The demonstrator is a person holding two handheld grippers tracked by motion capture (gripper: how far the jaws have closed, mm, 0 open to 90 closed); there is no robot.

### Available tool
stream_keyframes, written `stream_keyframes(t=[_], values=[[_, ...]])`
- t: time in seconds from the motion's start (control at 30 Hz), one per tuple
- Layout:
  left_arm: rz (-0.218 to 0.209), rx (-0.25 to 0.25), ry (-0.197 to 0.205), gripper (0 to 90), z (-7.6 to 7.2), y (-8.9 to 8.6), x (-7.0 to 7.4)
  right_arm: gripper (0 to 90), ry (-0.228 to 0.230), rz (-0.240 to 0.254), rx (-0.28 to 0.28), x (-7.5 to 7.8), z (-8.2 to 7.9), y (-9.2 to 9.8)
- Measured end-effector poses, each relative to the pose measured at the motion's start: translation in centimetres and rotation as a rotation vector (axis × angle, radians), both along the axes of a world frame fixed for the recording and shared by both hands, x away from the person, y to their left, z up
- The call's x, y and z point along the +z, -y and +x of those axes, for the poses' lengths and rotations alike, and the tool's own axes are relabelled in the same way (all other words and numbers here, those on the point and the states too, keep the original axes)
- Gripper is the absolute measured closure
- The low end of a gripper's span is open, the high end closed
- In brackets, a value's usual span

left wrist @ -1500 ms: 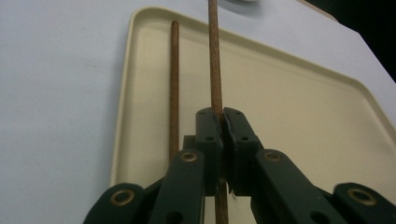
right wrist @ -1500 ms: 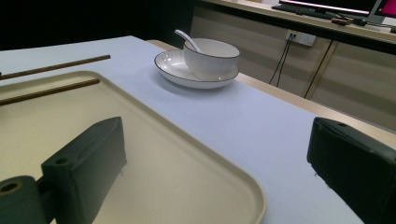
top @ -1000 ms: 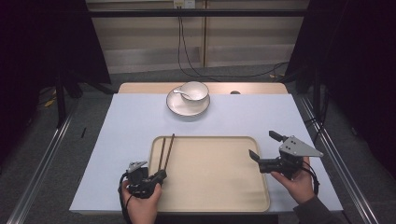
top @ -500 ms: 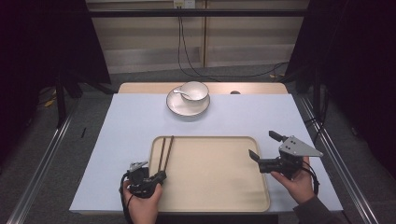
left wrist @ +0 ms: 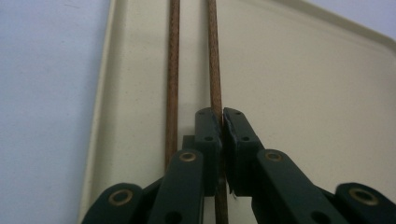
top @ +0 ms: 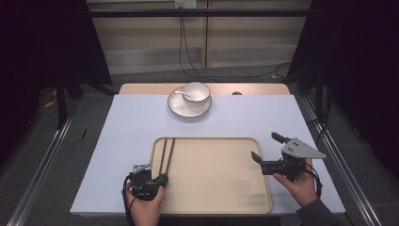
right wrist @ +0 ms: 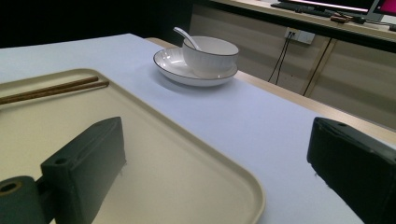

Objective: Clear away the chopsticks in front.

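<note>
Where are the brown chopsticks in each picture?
High view: the chopsticks lie along the left edge of the tray, just ahead of the left gripper.
Left gripper view: they run up the middle of the picture; the jaws are shut on the right one.
Right gripper view: far left, flat on the tray.
Shared landmark: the beige tray's raised rim beside them.

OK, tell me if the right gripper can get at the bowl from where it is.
Probably yes. The right gripper is open and holds nothing, and bare table lies between it and the bowl on its plate. The left gripper is shut on a chopstick.
</note>
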State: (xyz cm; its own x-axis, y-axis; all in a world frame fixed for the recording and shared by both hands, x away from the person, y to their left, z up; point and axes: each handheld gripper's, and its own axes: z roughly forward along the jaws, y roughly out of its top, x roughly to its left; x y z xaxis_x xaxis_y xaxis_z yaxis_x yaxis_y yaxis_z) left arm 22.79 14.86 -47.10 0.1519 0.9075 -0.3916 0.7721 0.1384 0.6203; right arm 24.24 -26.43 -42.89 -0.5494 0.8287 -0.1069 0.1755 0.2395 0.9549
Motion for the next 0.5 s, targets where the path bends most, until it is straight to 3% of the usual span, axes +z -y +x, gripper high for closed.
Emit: stream_keyframes(t=[0.27,0.5], values=[[0.005,-0.004,0.011,78.8,0.4,0.2,0.4,3.9,0.004,-0.006,-0.012,0.1,-0.3,0.2],[-0.025,-0.034,0.064,65.4,1.3,0.0,1.8,3.8,0.002,-0.008,-0.006,0.1,-0.3,0.2]])
